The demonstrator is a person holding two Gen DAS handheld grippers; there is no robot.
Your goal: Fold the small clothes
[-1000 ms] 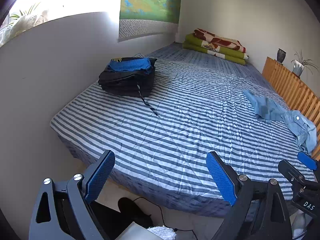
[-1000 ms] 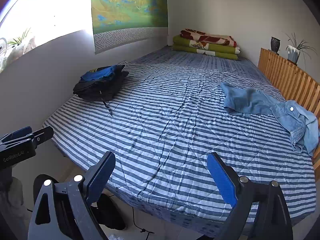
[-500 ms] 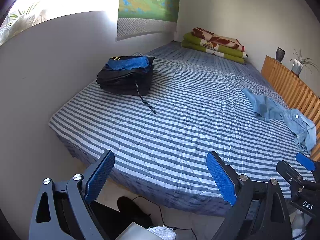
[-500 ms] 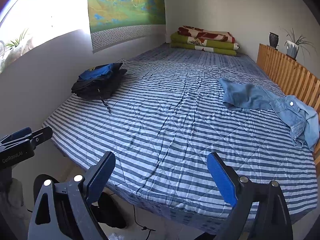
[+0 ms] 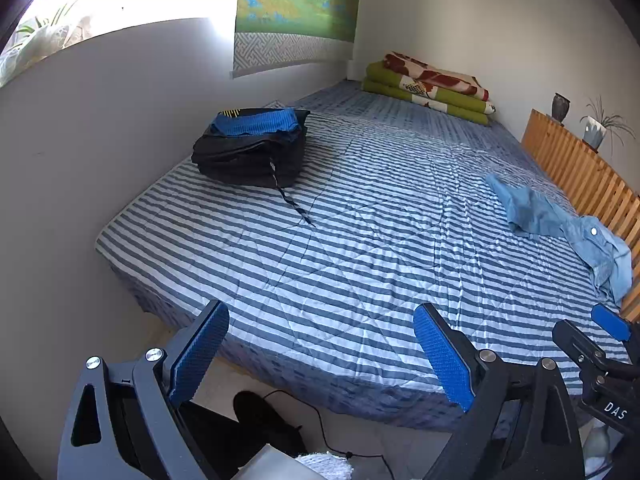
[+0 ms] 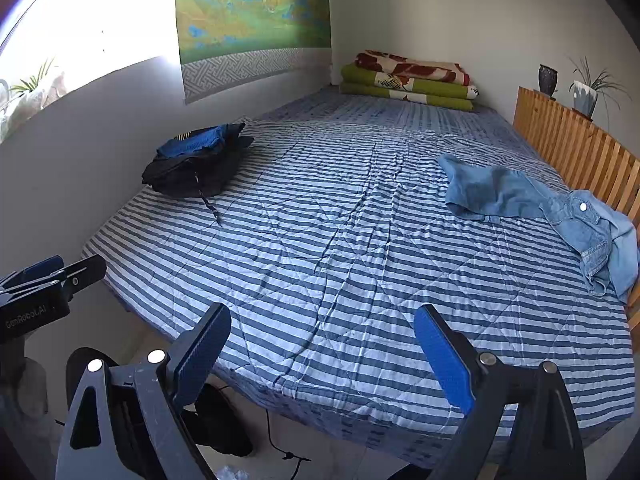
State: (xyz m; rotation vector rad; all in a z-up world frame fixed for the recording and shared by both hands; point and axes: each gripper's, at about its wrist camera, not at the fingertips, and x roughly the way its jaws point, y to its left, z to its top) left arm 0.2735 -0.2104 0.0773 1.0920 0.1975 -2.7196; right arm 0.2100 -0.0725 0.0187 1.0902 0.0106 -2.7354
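A crumpled light-blue denim garment (image 6: 532,204) lies unfolded at the right side of the striped bed (image 6: 340,240), near the wooden slats; the left wrist view shows the denim garment (image 5: 560,220) too. A stack of folded dark clothes (image 5: 252,148) with a blue piece on top sits at the far left; the same stack (image 6: 196,164) appears in the right wrist view. My left gripper (image 5: 320,348) hangs open over the bed's near edge, nothing between its fingers. My right gripper (image 6: 322,350) is open and empty too, beside it.
Folded green and red blankets (image 6: 408,80) lie at the bed's far end. A wooden slatted rail (image 6: 580,152) with a vase and potted plants runs along the right. A grey wall borders the left. Dark shoes (image 5: 268,420) and a cable lie on the floor below.
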